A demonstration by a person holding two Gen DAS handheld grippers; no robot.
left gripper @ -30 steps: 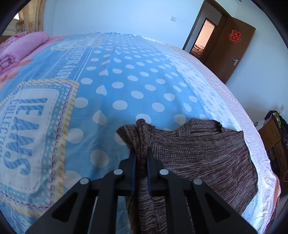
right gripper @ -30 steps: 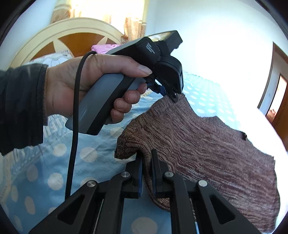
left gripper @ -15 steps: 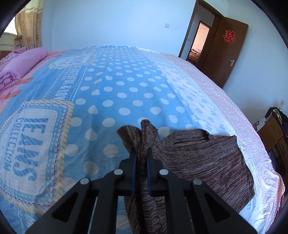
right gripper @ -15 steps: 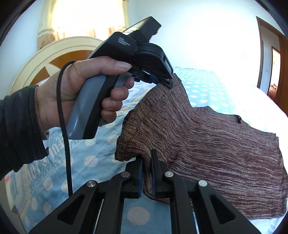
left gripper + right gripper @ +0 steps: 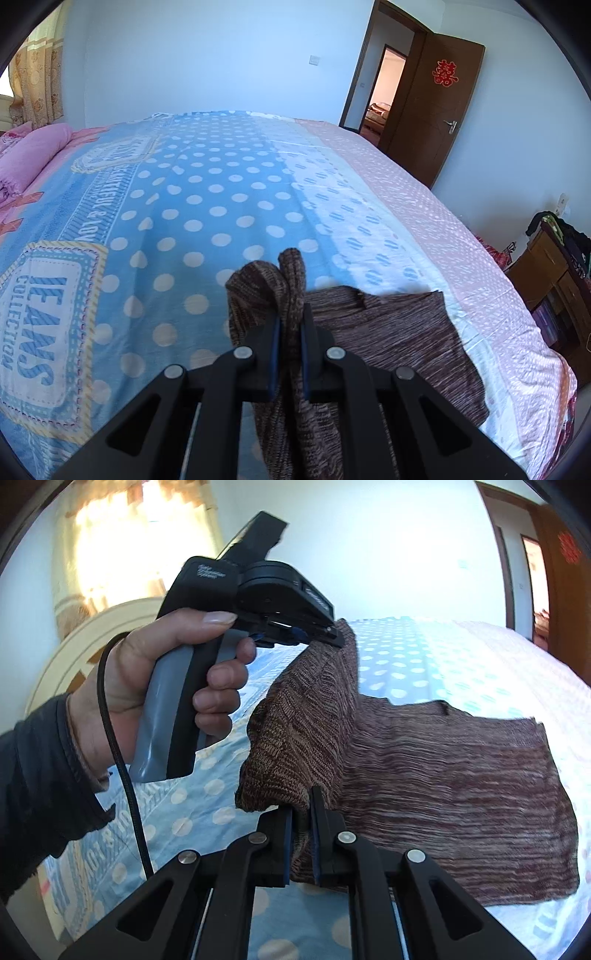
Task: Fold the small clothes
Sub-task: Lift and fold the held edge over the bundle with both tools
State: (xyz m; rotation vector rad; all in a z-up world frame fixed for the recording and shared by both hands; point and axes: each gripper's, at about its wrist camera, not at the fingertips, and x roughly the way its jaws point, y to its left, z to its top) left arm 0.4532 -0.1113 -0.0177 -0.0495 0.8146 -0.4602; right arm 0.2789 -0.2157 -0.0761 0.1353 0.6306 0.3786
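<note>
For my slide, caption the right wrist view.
Both grippers, right and left, pinch one edge of a brown sweater, lifting it off the bed.

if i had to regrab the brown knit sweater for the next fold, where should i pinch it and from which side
Pinch the brown knit sweater along its raised edge, where the left gripper and right gripper are already shut on it. Come from the side with bare bedspread, fingers level. That edge is bunched thick and lifted off the bed, so fingers can close around it; the rest lies flat on the bed, giving little to pinch.
</note>
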